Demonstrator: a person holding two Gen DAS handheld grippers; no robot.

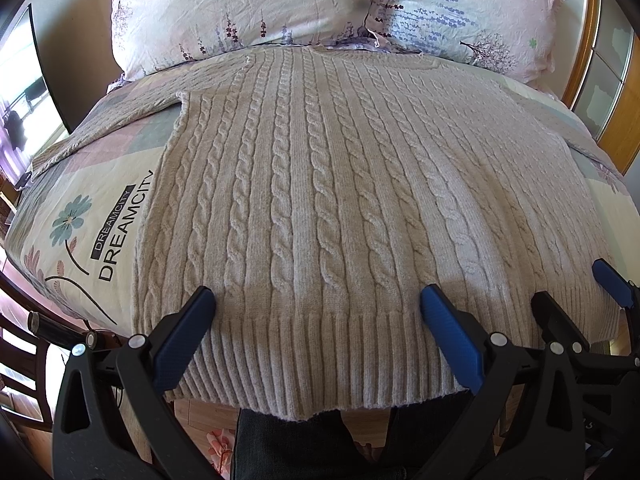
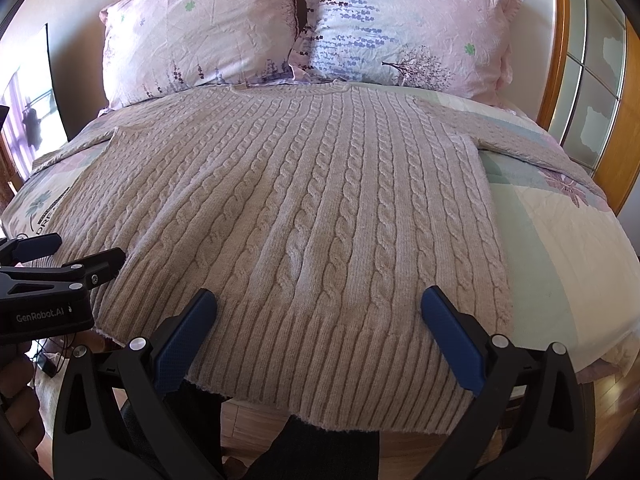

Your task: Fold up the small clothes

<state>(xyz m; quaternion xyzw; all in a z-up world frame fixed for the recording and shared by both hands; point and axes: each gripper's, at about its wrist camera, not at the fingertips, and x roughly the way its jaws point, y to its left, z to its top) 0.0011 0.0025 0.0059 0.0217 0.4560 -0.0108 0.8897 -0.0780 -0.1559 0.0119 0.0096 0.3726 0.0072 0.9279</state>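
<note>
Here the sweater [image 1: 320, 184] lies flat on the bed [image 2: 560, 240], long axis running away; left gripper [image 1: 318, 300] and right gripper [image 2: 319, 300] spread apart, apparently just above its hem [image 2: 320, 368].

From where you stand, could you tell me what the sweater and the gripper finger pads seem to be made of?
The sweater looks like a soft wool or acrylic knit: raised cable twists, ribbed hem, matte fuzzy surface. The finger pads on the left gripper look like blue rubber or textured plastic, finely dimpled, on black plastic arms.
</note>
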